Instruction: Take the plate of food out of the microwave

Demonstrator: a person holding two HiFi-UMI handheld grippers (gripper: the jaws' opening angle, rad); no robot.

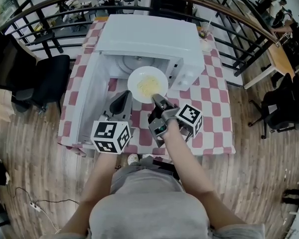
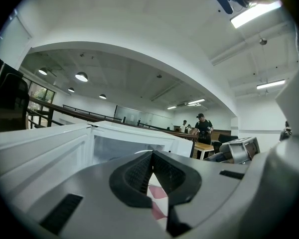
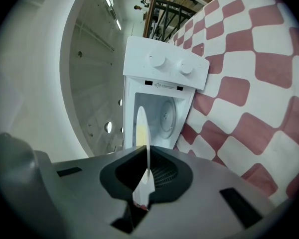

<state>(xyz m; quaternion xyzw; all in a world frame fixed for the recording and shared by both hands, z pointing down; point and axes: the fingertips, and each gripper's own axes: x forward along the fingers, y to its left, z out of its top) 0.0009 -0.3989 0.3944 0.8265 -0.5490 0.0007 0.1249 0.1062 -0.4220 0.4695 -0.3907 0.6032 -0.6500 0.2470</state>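
Observation:
A white plate (image 1: 147,84) with pale yellow food hangs level at the mouth of the open white microwave (image 1: 149,39), just outside its cavity. My right gripper (image 1: 157,97) is shut on the plate's near rim. In the right gripper view the plate (image 3: 141,128) shows edge-on, clamped between the pads of my right gripper (image 3: 147,171), with the microwave (image 3: 164,68) behind it. My left gripper (image 1: 123,96) sits left of the plate, apart from it, shut with nothing held. In the left gripper view my left gripper (image 2: 152,156) has its tips meeting, facing the microwave (image 2: 134,138).
The microwave door (image 1: 87,103) stands swung out to the left, close beside my left gripper. The red-and-white checked tablecloth (image 1: 214,98) covers the table. A cup (image 1: 206,39) stands behind the microwave on the right. A black chair (image 1: 50,78) is left of the table.

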